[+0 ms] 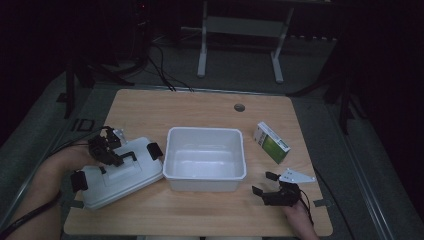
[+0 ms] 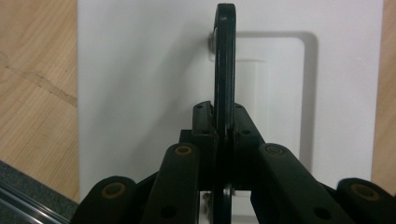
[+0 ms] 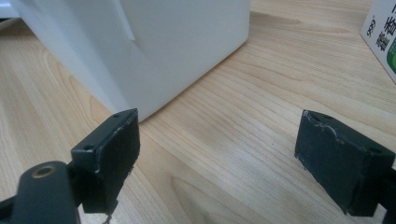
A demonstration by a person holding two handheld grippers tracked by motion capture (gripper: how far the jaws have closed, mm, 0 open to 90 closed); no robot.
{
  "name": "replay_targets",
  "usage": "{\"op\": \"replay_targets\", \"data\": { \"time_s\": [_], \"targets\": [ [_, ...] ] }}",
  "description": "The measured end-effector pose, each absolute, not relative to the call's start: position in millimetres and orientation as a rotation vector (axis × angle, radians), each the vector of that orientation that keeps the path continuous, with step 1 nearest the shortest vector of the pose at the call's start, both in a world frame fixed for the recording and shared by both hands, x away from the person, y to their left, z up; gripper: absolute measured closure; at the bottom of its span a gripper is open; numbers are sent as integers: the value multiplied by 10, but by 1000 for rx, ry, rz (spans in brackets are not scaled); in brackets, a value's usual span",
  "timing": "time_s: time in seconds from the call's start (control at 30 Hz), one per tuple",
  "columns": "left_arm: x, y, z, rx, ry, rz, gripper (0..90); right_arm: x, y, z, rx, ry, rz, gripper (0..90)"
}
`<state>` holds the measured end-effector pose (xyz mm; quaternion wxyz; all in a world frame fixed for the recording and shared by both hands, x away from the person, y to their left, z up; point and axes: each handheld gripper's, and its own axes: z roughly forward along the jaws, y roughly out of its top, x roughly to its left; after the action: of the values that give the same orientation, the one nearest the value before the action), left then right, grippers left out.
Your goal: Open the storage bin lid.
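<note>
on table left – white lid, black handle pinched by left tongs.

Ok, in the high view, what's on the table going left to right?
White lid with the left gripper shut on its black handle → open white bin → right gripper, open over bare table → green-and-white carton, farther back.

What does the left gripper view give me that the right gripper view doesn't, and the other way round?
Left gripper view: the left gripper shut on the black handle of the white lid. Right gripper view: the right gripper open over bare wood, a corner of the white bin, and an edge of the green-and-white box. Both: the wooden table.
</note>
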<state>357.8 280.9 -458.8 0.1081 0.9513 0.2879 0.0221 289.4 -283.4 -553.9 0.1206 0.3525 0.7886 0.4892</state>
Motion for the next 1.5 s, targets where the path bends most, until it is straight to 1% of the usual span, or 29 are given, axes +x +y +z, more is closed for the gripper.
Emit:
{"op": "replay_targets", "data": {
  "time_s": [0.5, 0.7, 0.77, 0.8, 0.83, 0.87, 0.93, 1.07, 1.13, 1.2, 1.23, 1.33, 1.5],
  "targets": [
    [3617, 2769, -4822, 2794, 874, -2, 833, 2891, -2828, -5543, 1019, 2314, 1419, 139],
    [3634, 2762, -4848, 2793, 881, -26, 831, 2887, -2832, -5535, 1015, 2314, 1415, 138],
    [3632, 2760, -4835, 2785, 882, -13, 829, 2887, -2837, -5535, 1018, 2311, 1421, 138],
    [3631, 2763, -4825, 2781, 882, -12, 818, 2887, -2840, -5536, 1019, 2311, 1421, 139],
    [3630, 2765, -4811, 2779, 879, -4, 780, 2888, -2841, -5538, 1020, 2312, 1421, 139],
    [3630, 2767, -4800, 2767, 892, -5, 779, 2888, -2843, -5538, 1020, 2311, 1421, 139],
    [3628, 2769, -4778, 2763, 899, -24, 664, 2888, -2849, -5539, 1024, 2307, 1427, 138],
    [3631, 2772, -4772, 2753, 942, -41, 550, 2885, -2858, -5542, 1029, 2289, 1414, 135],
    [3639, 2779, -4780, 2768, 956, -28, 495, 2882, -2862, -5531, 1027, 2293, 1423, 135],
    [3641, 2786, -4778, 2772, 964, -12, 478, 2875, -2869, -5517, 1031, 2286, 1438, 134],
    [3643, 2789, -4769, 2764, 969, -9, 442, 2874, -2872, -5512, 1036, 2287, 1455, 131],
    [3635, 2787, -4744, 2761, 956, 10, 414, 2861, -2869, -5476, 1031, 2295, 1445, 127],
    [3627, 2779, -4690, 2756, 949, 23, 414, 2823, -2858, -5311, 989, 2306, 1389, 119]
  ]
}}
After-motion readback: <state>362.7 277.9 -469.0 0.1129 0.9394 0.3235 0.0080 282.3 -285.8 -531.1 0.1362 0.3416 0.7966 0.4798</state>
